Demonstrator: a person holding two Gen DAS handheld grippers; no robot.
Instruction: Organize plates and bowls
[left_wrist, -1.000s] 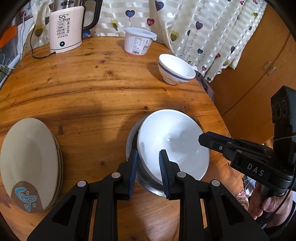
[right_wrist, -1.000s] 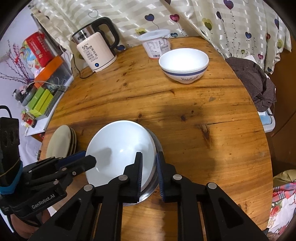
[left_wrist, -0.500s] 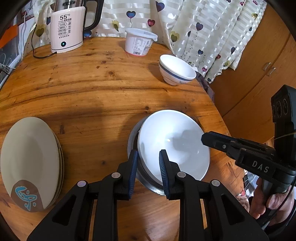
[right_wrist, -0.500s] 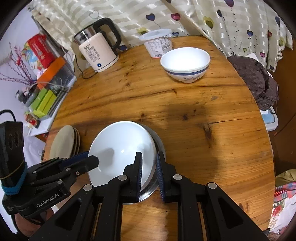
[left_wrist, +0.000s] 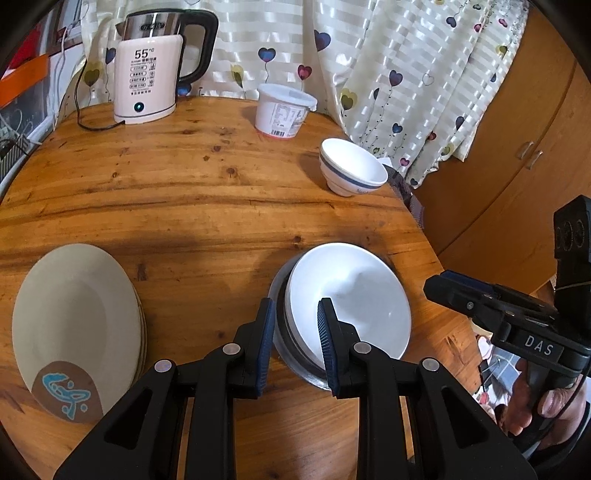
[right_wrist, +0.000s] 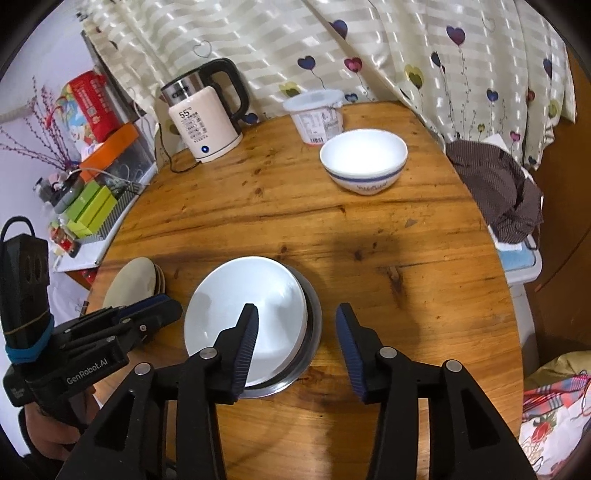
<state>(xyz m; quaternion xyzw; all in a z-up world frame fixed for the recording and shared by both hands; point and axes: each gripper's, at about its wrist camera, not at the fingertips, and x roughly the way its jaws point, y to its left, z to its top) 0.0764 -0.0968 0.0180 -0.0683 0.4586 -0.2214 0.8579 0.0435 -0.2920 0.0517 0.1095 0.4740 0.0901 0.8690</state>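
White bowl: nested in the steel bowl, near right part of the round wooden table.
Left gripper: jaws narrow, straddling the near left rims of both bowls; whether the pads press, cannot tell.
Right gripper: jaws opening, one finger over the white bowl, the other out past the steel rim; pads clear of both.
Blue-banded bowl: upright, far right, well apart from the nested pair.
Beige plates: stacked at the near left edge, blue motif on the top one.
Kettle: far left, by the curtain.
Plastic tub: lidded, far side, between kettle and blue-banded bowl.
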